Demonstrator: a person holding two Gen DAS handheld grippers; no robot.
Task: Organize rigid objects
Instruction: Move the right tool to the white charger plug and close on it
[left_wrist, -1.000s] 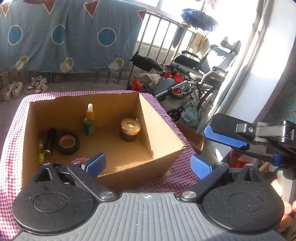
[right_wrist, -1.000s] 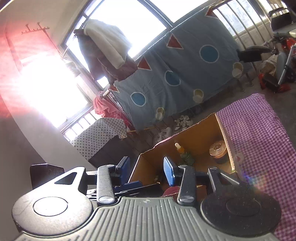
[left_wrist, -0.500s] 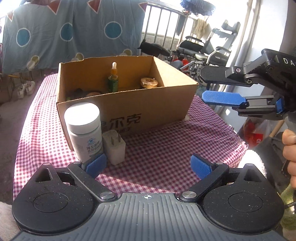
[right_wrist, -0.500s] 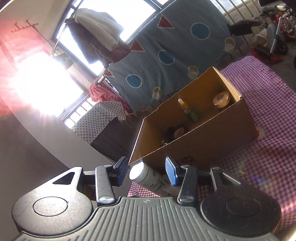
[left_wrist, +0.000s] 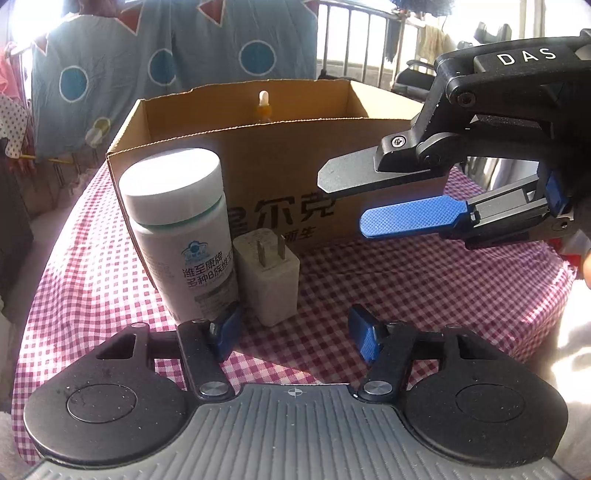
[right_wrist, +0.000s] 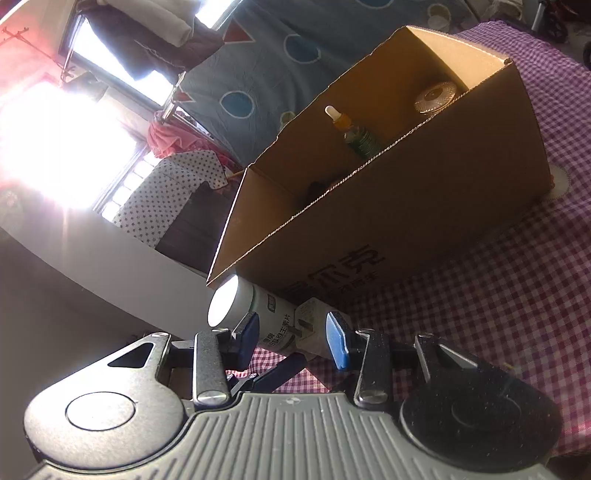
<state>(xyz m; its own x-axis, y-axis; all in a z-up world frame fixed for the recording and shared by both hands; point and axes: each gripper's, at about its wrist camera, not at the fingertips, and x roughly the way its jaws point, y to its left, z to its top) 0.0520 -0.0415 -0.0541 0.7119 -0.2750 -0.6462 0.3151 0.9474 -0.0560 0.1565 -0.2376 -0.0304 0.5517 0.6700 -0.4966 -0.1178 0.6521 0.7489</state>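
1. Charger plug (left_wrist: 266, 275), white with two prongs up, stands on the checked tablecloth (left_wrist: 424, 288) of the table, just in front of the cardboard box (left_wrist: 280, 173) and touching or all but touching the white pill bottle (left_wrist: 181, 229) on its left
2. Nearest of all relative to the box, the left gripper (left_wrist: 293, 334) sits low over the cloth with its jaws released and wide apart; its left blue pad overlaps the foot of the bottle, whether touching I cannot tell, and the plug stands just ahead of the gap
3. White pill bottle stands upright against the box's front left corner
4. Right gripper (left_wrist: 373, 201) hangs turned on its side before the box's front wall, right of the plug, jaws released with nothing between them; in its own view the gripper (right_wrist: 291, 338) frames the bottle (right_wrist: 255, 314) and plug (right_wrist: 312, 326)
5. Inside the box a dropper bottle (right_wrist: 352, 129) stands upright near the back wall, and a gold-lidded jar (right_wrist: 436, 98) sits toward the right end
6. Beyond the box hangs a blue patterned sheet (left_wrist: 166, 55)
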